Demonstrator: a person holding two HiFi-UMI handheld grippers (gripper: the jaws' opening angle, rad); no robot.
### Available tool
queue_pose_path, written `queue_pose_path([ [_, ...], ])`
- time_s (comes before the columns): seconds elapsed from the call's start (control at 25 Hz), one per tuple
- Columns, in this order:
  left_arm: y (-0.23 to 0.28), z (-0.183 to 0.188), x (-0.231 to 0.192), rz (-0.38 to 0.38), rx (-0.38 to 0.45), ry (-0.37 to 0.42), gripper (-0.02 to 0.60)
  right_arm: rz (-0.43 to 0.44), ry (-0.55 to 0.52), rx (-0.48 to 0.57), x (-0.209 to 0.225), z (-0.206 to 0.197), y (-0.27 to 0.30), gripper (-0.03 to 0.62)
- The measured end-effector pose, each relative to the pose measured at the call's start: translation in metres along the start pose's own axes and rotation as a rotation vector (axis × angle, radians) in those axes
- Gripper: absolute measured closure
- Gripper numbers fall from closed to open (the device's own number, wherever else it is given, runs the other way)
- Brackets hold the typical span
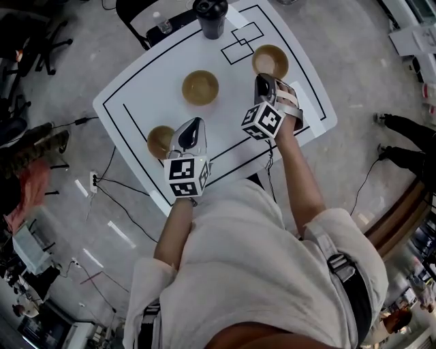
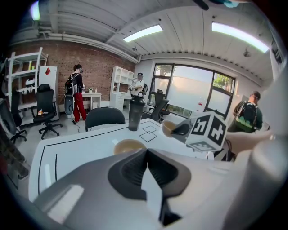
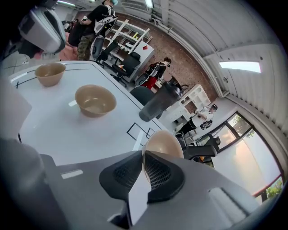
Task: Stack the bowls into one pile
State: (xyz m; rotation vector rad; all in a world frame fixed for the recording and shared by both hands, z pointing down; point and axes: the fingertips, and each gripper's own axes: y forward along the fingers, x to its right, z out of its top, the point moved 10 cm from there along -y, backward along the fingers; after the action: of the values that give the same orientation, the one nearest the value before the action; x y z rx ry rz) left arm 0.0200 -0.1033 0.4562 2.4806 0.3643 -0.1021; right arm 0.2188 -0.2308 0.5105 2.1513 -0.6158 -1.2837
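Note:
Three tan bowls stand on the white table point(image 1: 136, 95). The far right bowl point(image 1: 272, 60) has its near rim between the jaws of my right gripper point(image 1: 261, 80), which is shut on it; in the right gripper view this bowl point(image 3: 165, 141) rises just beyond the gripper point(image 3: 143, 157). In the middle of the table stands the second bowl point(image 1: 200, 87), free. The third bowl point(image 1: 159, 142) is at the near left, partly hidden by my left gripper point(image 1: 195, 123). The left gripper point(image 2: 146, 155) is shut with nothing in it and points toward the middle bowl point(image 2: 128, 146).
A dark shaker bottle point(image 1: 210, 17) stands at the table's far edge, next to black outlined squares point(image 1: 242, 41). A black chair point(image 1: 139, 24) is behind the table. Cables point(image 1: 116, 198) run over the floor at the left. People stand farther back in the room.

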Motion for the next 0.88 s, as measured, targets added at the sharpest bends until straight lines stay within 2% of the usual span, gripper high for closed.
queue_pose_path([
  [0.52, -0.036, -0.004, -0.008, 0.021, 0.074, -0.021, 0.58, 0.051, 0.015, 0.132, -0.032, 0.041, -0.064, 0.579],
  [0.88, -0.057, -0.014, -0.014, 0.056, 0.088, -0.037, 0.58, 0.083, -0.036, 0.187, -0.049, 0.063, -0.079, 0.579],
])
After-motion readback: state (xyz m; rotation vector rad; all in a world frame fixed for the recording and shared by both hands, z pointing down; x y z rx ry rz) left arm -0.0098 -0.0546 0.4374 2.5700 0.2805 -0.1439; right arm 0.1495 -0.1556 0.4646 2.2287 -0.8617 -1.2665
